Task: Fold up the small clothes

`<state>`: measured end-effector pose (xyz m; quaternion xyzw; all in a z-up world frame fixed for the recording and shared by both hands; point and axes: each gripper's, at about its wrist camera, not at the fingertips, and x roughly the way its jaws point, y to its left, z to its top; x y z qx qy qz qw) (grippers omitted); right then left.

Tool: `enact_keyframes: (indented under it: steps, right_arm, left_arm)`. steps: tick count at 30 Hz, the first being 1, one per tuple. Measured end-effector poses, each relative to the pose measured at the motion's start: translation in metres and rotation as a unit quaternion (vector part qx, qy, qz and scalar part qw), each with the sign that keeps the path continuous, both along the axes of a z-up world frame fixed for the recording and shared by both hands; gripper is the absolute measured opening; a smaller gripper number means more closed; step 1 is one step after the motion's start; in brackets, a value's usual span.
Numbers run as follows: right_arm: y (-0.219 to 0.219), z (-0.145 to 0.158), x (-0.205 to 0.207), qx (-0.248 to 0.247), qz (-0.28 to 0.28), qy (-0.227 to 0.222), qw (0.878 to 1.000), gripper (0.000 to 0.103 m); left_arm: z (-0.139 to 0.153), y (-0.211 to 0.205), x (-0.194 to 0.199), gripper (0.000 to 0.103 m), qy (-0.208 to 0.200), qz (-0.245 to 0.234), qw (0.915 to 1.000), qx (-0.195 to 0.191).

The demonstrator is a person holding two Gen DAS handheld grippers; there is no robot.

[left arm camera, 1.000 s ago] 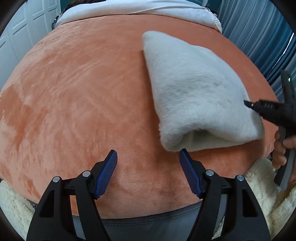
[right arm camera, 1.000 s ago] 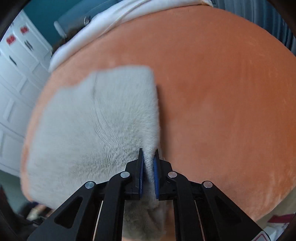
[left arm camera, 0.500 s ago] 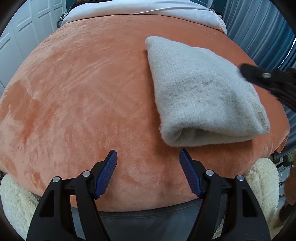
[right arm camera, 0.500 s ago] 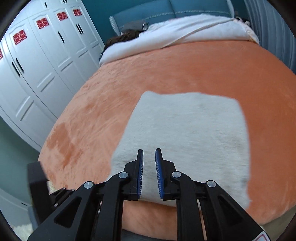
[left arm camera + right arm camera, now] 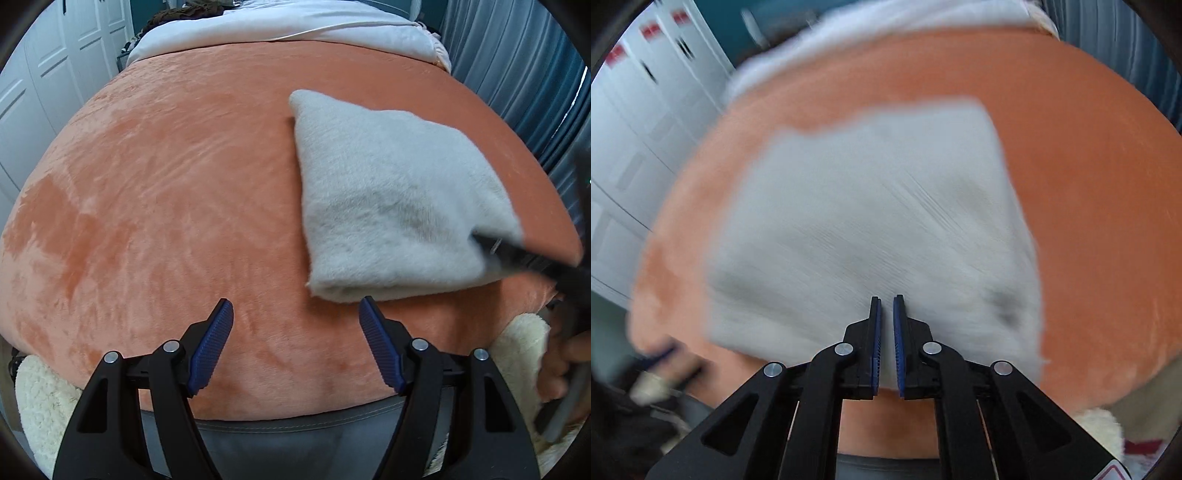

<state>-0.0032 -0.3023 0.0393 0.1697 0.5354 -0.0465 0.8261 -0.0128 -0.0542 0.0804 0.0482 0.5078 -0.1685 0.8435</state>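
A folded pale grey fleece cloth (image 5: 388,192) lies on the right part of an orange plush blanket (image 5: 166,203). My left gripper (image 5: 295,301) hovers just short of the cloth's near folded edge; its jaws are opening and nothing is between them. My right gripper (image 5: 480,240) comes in from the right, its tip on the cloth's near right corner. The right wrist view is blurred: the right gripper (image 5: 885,297) is shut over the cloth (image 5: 868,206), with only a thin slit between the pads. I cannot make out any fabric pinched in it.
A person's hand (image 5: 565,365) holds the right gripper's handle at the far right. Cream fleece (image 5: 40,398) hangs below the blanket's near edge. A white sheet (image 5: 295,26) lies at the far end, with white cabinets (image 5: 44,92) left and blue curtains (image 5: 517,55) right.
The right gripper let go of the cloth, lifted away, then came back down onto its near right corner with the jaws closed. The cloth stayed folded in place. The left gripper barely moved.
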Motion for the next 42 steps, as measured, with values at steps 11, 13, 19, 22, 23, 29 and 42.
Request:
enact_keyframes:
  steps: [11, 13, 19, 22, 23, 29, 42]
  right_arm:
    - [-0.066, 0.043, -0.032, 0.050, -0.109, -0.095, 0.988, 0.046]
    - [-0.075, 0.030, -0.024, 0.067, -0.103, -0.079, 0.989, 0.046]
    - [-0.079, 0.051, -0.005, 0.058, -0.065, -0.109, 0.990, 0.010]
    - [-0.083, 0.084, -0.019, 0.034, -0.062, -0.175, 0.982, 0.000]
    - [-0.091, 0.070, -0.015, 0.030, -0.070, -0.156, 0.985, 0.000]
    - [-0.108, -0.005, -0.020, 0.064, -0.120, -0.047, 0.990, 0.000]
    - [-0.046, 0.030, 0.022, 0.015, -0.038, -0.090, 0.995, 0.016]
  left_arm:
    - [0.035, -0.068, 0.029, 0.077, -0.040, -0.029, 0.9983, -0.030]
    - [0.033, -0.082, 0.043, 0.077, -0.047, -0.027, 0.9982, -0.026]
    - [0.014, -0.105, 0.064, 0.072, -0.033, -0.017, 0.9989, 0.028]
    - [0.008, -0.103, 0.064, 0.075, -0.036, -0.019, 0.9983, 0.041]
    - [0.004, -0.104, 0.065, 0.077, -0.035, -0.017, 0.9981, 0.047]
    - [-0.004, -0.107, 0.061, 0.083, -0.045, -0.027, 0.9966, 0.064]
    - [-0.009, -0.105, 0.063, 0.088, -0.037, -0.015, 0.9973, 0.061]
